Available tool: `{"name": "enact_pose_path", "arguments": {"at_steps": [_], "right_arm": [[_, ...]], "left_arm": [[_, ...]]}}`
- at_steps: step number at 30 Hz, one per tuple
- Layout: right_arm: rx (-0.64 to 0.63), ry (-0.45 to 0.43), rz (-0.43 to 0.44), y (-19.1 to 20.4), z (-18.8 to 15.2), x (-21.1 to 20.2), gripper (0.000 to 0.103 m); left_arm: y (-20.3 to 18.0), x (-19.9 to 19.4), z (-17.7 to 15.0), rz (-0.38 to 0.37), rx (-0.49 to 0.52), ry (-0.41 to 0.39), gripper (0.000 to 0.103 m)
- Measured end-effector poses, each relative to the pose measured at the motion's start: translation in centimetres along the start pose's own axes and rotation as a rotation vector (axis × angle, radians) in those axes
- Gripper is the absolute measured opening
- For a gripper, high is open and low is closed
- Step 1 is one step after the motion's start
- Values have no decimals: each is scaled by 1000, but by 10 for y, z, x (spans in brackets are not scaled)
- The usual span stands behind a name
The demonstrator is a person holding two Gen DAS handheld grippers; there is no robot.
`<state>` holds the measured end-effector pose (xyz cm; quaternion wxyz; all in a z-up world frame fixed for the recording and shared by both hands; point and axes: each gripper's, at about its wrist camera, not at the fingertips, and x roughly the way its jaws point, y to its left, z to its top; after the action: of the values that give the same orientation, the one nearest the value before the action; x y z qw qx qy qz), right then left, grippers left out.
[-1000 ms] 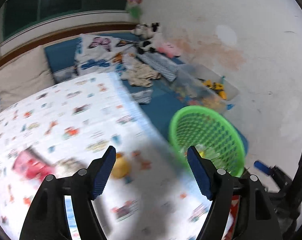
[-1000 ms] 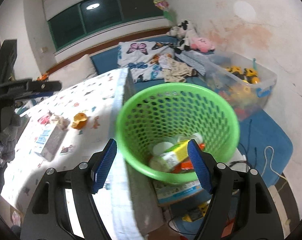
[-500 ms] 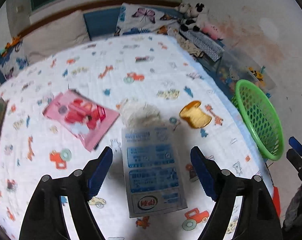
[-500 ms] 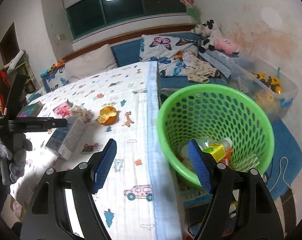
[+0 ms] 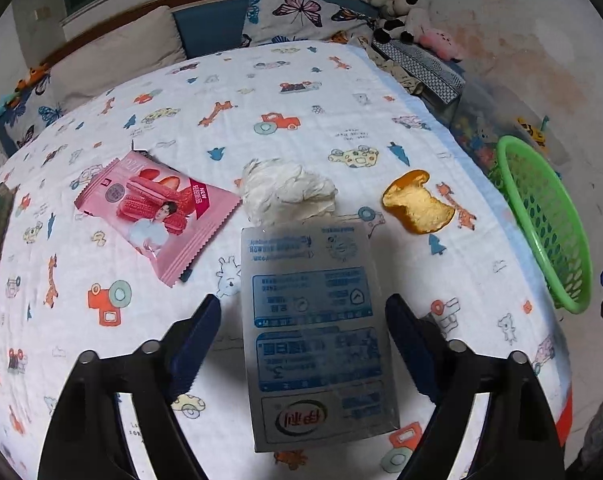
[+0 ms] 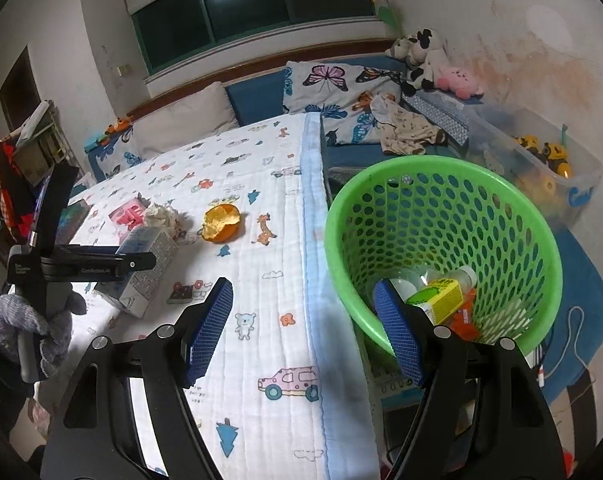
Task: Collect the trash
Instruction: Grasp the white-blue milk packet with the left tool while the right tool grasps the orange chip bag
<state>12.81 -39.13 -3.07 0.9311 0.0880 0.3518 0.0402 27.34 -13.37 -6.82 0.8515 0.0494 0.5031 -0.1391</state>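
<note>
**Left fingers straddle the carton**

Swung away from the green perforated plastic basket (image 5: 549, 224), the left gripper (image 5: 301, 344) now hangs over the cartoon-print bedspread (image 5: 301, 92). Its closing fingers (image 5: 193, 340) flank, untouched, the grey-blue milk carton (image 5: 315, 340), long axis along them. The right gripper (image 6: 301, 328), released and empty, is farther.

Glossy pink foil wrapper (image 5: 153, 208), crumpled tissue paper (image 5: 287, 194), perforated green plastic basket (image 6: 445, 200), quilted cloth bedcover (image 5: 301, 92).
</note>
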Motion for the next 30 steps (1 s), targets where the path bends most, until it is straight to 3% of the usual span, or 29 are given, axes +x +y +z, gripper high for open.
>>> {"name": "enact_pose_path", "arguments": {"at_steps": [2,14,30], "right_arm": [[-4,-2,-3,2,1,0,74],[-32,13,40,22,15,17,74],[-154,139,72,80,32,96,73]], "left_arm": [[1,1,-2,-11,-1,5,66],[30,-46,-18,-22,-37,-61,64],[97,-123,-22,62,-114,-205,64]]}}
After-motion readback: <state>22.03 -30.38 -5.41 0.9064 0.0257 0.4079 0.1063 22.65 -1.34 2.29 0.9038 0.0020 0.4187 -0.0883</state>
